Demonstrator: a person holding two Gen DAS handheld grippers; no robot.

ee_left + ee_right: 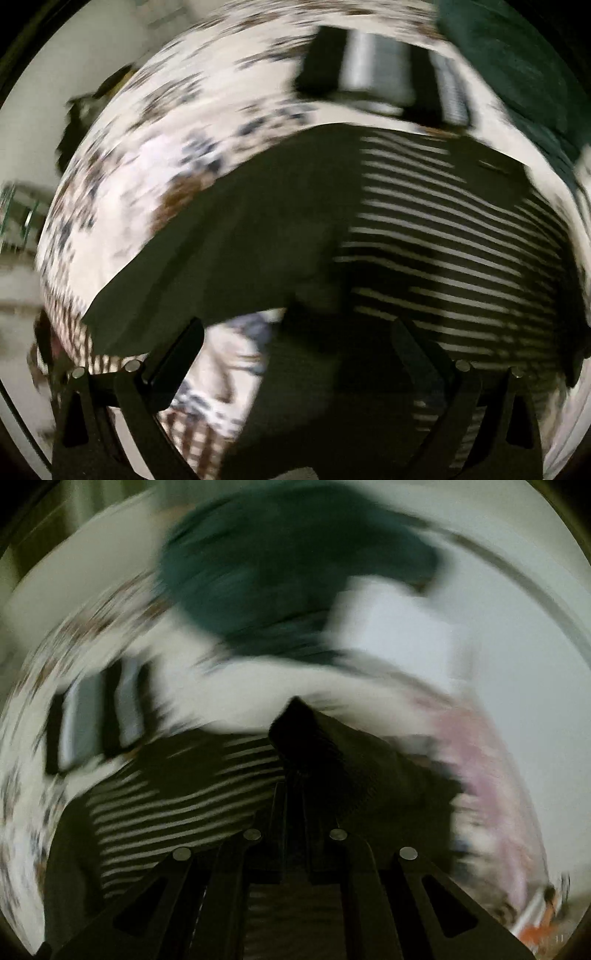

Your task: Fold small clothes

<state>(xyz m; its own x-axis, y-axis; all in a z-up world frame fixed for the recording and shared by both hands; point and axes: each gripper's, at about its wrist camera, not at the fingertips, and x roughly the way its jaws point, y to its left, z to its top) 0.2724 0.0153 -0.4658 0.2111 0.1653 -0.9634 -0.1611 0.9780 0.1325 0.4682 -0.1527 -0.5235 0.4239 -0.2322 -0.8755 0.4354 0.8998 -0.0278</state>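
Right wrist: striped garment point(177, 801) between hand-held gripper point(293, 786) fingers.

Floral patterned bedsheet point(155, 177) beneath everything.

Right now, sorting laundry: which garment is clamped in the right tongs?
The black-and-white striped dark garment; its dark corner is pinched by the right tongs, unlike the teal garment behind.

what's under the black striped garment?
The black striped garment lies on a floral patterned sheet, visible around its edges. Anything directly beneath the cloth is covered. The right claw pinches a dark fold.
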